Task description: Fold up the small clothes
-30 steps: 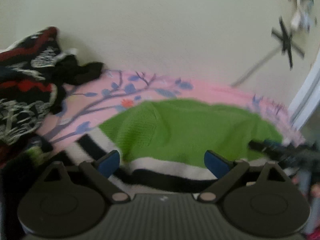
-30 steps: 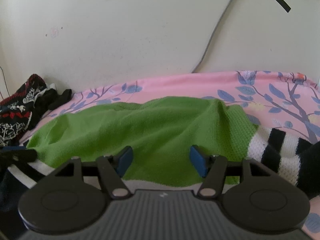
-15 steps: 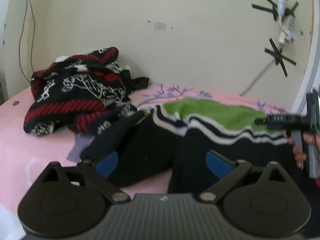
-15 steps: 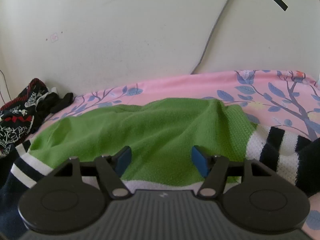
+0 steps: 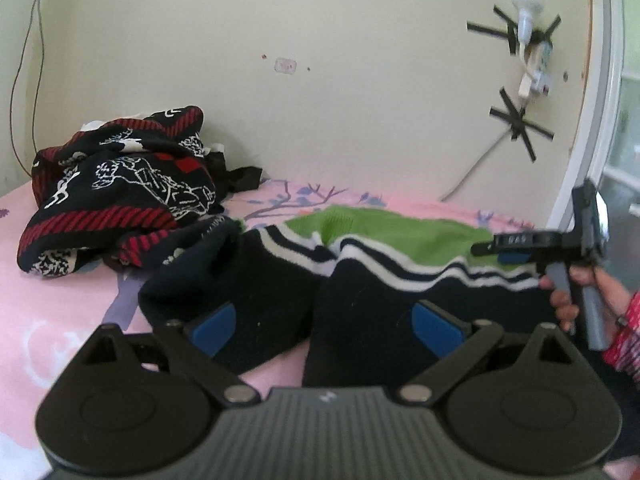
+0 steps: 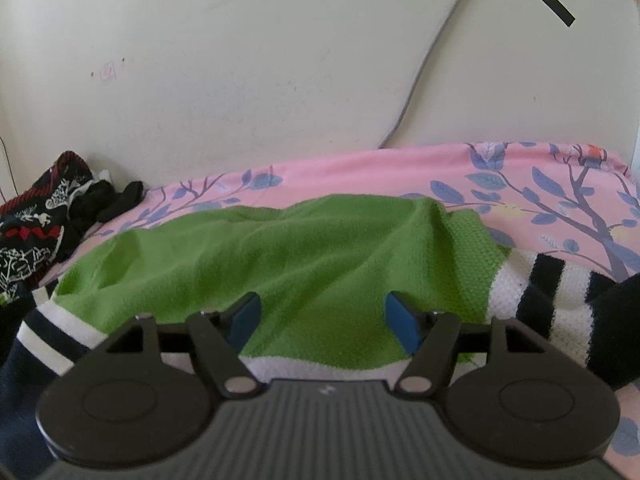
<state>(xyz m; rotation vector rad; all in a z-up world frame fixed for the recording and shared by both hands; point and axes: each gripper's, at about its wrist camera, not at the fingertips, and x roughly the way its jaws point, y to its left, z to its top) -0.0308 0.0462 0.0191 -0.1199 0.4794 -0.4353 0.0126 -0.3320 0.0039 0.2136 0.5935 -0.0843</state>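
The left tongs (image 5: pixel 322 324) have pulled back from the sweater (image 5: pixel 360 292): a second ago their view was filled with green knit, and now they sit wide open and empty at the bottom of the frame, with the navy lower part and both sleeves laid out mid-frame on the pink bed (image 5: pixel 60 300). The right tongs (image 6: pixel 322 318) have just been opening over the green panel; the cloth lies under the gap, but the pads do not pinch it. I'd judge a fold has just been let go and the next grip is being chosen.

The sweater's right end is cut off by the frame edge. Whether the navy halves overlap neatly is hard to tell. The pile (image 5: pixel 116 184) at the left stays crumpled.
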